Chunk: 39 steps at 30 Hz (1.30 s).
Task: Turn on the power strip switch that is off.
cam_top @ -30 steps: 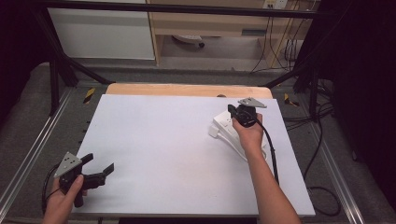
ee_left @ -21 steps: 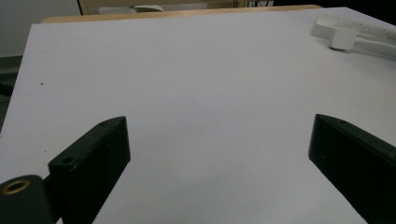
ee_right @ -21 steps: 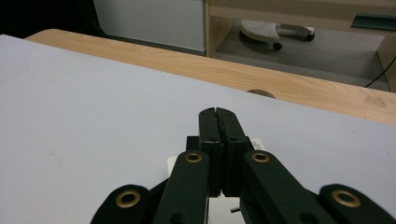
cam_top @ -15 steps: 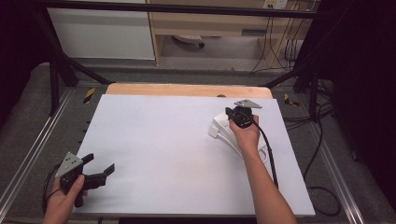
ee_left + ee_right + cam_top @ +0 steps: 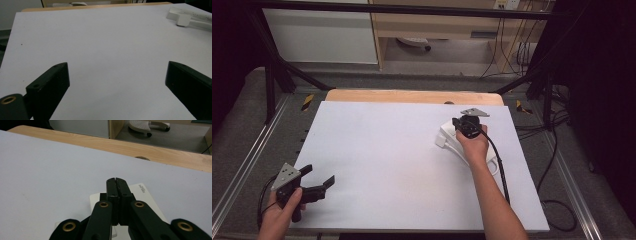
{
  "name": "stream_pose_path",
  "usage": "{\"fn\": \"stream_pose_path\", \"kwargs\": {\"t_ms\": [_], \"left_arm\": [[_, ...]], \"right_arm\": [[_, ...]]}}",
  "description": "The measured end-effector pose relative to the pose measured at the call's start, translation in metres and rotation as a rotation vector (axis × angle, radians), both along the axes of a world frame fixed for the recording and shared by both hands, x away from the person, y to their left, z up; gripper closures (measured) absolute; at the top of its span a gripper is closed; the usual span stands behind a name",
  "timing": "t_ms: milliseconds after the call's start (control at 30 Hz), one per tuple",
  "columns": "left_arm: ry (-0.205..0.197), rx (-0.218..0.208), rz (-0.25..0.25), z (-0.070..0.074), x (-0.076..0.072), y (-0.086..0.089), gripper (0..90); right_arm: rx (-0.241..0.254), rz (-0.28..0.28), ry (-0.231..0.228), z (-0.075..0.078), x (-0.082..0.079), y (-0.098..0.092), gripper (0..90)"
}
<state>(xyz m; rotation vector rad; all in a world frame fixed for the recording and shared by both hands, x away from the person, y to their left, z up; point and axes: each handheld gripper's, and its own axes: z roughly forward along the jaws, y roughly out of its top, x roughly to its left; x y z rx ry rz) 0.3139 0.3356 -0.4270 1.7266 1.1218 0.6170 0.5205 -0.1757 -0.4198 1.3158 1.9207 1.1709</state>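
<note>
Black right gripper (image 5: 116,180) with brass eyelets, grey plate (image 5: 475,112), black cable (image 5: 499,165).

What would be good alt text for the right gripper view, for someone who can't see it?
The right gripper, its two black jaws pressed shut, is poised over a white power strip lying on a white table. Beyond the white surface run a wooden edge and the floor, where a chair base stands.

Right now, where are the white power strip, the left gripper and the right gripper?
white power strip (image 5: 193,15): left gripper view, its top face.
left gripper (image 5: 318,178): high view, midway between its open fingers.
right gripper (image 5: 116,180): right gripper view, between the closed fingertips.
</note>
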Motion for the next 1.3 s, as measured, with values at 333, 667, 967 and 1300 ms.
{"fn": "stream_pose_path", "kwargs": {"t_ms": [333,667,967,1300], "left_arm": [[0.001,-0.001,-0.001,0.000,0.000,0.000,5.4],[-0.002,0.000,0.001,0.000,0.000,0.000,5.4],[-0.001,0.000,-0.001,0.000,0.000,0.000,5.4],[-0.001,0.002,0.001,0.000,0.000,0.000,5.4]], "right_arm": [[-0.013,-0.002,0.042,-0.007,0.001,0.003,90.0],[-0.021,-0.004,0.079,-0.009,0.000,0.004,90.0],[-0.029,-0.003,0.098,-0.011,-0.002,0.003,90.0],[-0.031,-0.014,0.113,-0.013,-0.007,-0.002,90.0]]}}
